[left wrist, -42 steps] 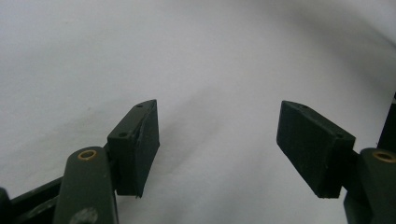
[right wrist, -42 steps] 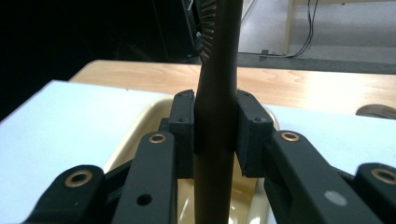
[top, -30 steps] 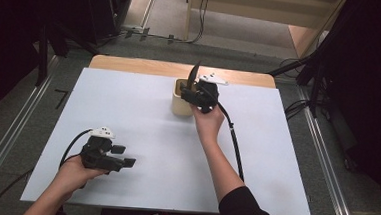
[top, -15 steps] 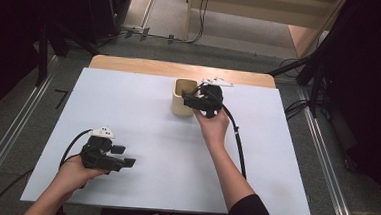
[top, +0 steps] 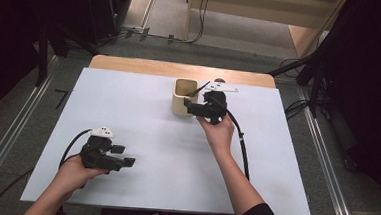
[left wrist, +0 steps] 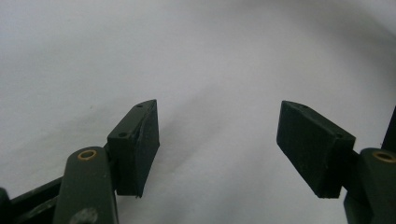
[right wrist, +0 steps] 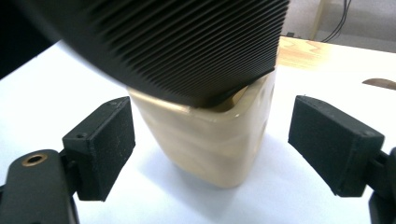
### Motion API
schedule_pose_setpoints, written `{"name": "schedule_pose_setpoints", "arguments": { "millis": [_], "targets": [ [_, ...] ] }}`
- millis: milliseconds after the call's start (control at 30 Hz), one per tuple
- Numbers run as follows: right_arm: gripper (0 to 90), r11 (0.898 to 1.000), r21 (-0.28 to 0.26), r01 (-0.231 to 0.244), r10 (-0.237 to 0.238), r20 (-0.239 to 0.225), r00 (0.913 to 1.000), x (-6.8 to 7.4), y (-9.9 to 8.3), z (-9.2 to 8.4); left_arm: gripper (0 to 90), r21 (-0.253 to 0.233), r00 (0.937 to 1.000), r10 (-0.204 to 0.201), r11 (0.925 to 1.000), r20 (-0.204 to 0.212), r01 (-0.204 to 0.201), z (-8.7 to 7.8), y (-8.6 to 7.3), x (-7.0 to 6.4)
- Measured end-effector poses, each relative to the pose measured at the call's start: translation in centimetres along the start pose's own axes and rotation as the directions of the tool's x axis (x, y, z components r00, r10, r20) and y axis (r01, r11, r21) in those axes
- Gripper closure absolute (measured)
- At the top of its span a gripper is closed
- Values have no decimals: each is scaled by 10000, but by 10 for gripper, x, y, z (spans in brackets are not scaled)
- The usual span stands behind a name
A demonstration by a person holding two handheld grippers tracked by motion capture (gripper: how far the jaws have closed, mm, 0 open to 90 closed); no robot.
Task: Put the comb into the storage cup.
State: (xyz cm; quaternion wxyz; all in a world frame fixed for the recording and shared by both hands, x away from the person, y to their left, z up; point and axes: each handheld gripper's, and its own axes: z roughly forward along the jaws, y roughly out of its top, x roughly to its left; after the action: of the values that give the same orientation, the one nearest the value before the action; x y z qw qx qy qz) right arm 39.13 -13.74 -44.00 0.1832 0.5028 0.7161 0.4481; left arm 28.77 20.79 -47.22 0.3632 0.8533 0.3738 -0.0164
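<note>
A beige square holder (top: 183,99) stands on the white tabletop (top: 143,114) near its far edge. A flat black ribbed piece (top: 201,87) leans out of the holder toward the right. In the right gripper view this ribbed piece (right wrist: 177,42) hangs over the holder (right wrist: 210,144). My right gripper (top: 191,108) sits level just right of the holder, open. Its jaws have just been opening and now flank the holder without touching it (right wrist: 210,135). My left gripper (top: 124,154) rests near the front left, open over bare white surface (left wrist: 217,135).
A strip of bare wood (top: 146,66) runs along the far edge of the tabletop. The right gripper's cable (top: 241,140) trails back beside the forearm. Metal rails (top: 6,146) and dark floor border the table on both sides.
One second ago my right gripper held the black piece upright above the holder. The piece now rests in the holder, released, and the gripper has drawn back a little toward the person.
</note>
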Motion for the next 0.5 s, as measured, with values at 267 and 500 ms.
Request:
{"name": "schedule_pose_setpoints", "arguments": {
  "millis": [267, 500],
  "targets": [
    [132, 9986, 466, 254, -225, -601, 9979, 2, -6, -11, 313, -29, 10000, -44, 10000, 18, 44, 0, 0, 1],
    [132, 9946, 906, 497, -378, -1289, 9909, 0, -14, -20, 313, -26, 10000, -42, 10000, 19, 42, 0, 0, 1]
  ]
}}
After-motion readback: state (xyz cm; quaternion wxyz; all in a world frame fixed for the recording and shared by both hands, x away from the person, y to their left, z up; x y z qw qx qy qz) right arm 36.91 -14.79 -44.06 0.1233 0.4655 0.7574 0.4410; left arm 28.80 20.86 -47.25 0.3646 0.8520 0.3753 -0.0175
